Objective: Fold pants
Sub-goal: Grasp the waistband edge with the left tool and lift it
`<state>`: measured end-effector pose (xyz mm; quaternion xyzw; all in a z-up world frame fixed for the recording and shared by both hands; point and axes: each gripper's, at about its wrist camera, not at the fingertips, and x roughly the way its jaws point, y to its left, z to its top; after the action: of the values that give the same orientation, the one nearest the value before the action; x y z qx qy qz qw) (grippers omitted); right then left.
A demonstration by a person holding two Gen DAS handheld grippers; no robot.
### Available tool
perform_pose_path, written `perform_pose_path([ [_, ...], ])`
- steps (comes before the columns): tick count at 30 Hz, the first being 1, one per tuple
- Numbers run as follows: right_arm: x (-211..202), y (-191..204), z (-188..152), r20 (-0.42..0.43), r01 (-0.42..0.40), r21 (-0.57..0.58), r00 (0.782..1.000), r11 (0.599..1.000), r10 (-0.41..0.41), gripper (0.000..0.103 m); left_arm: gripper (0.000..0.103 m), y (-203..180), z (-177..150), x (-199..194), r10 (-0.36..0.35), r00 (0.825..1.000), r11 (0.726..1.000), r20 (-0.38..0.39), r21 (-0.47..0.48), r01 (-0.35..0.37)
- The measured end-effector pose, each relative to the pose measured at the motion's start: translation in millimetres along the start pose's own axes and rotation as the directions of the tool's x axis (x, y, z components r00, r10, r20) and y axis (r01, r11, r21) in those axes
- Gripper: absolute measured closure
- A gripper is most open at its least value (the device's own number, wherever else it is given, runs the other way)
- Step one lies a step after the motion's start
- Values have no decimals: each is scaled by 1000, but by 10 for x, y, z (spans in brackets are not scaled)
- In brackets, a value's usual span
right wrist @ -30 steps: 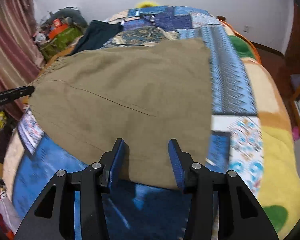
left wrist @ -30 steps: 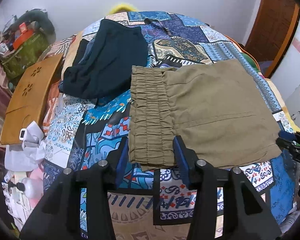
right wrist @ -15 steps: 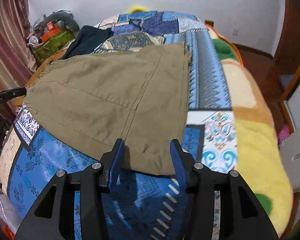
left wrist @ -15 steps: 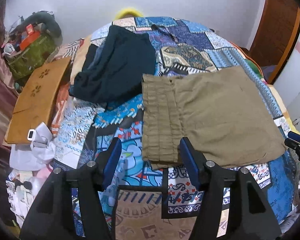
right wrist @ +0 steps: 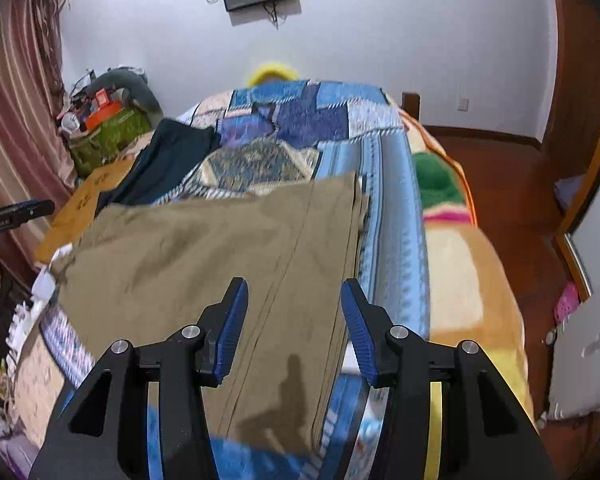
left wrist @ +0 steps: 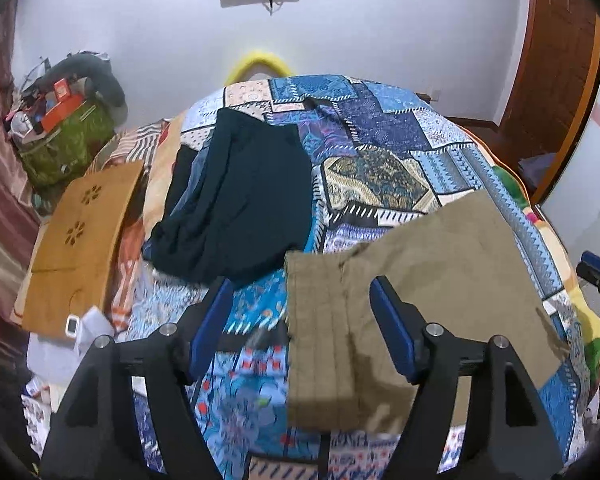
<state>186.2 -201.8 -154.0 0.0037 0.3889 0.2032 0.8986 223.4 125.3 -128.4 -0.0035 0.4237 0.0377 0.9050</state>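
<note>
Two matching tools here: the left gripper (left wrist: 302, 320) shows matte black angular arms with triangular cut-outs, and a silver round screw head sits on each knuckle. Its fingers (left wrist: 392, 330) wear ribbed blue pads on their inner faces. The right gripper (right wrist: 294, 328) is built the same, black frame, silver screws, with blue ridged pads (right wrist: 232, 328). Small white lettering, perhaps a brand name, marks the black part at the left edge of the right wrist view.

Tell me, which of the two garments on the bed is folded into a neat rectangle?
The khaki pants with the gathered waistband, lying flat nearest both grippers. The dark navy garment farther back lies rumpled, its edges uneven, partly over another piece of clothing.
</note>
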Motion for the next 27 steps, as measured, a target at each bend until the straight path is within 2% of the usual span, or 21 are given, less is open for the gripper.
perform_pose_path([
  [6, 294, -144, 315, 16, 13, -5, 1000, 1000, -13, 57, 27, -24, 209, 346, -3, 1000, 1000, -30, 11, 4],
  [11, 665, -284, 476, -24, 15, -5, 1000, 1000, -15, 57, 27, -10, 294, 735, -2, 995, 1000, -100, 18, 4],
  [18, 1304, -529, 661, -105, 2, 0, 995, 1000, -2, 57, 27, 93, 250, 1119, -67, 980, 997, -186, -51, 59],
  [27, 1993, -770, 856, -184, -2, 64, 983, 998, 14, 58, 26, 9, 142, 1347, -62, 968, 998, -241, -3, 64],
])
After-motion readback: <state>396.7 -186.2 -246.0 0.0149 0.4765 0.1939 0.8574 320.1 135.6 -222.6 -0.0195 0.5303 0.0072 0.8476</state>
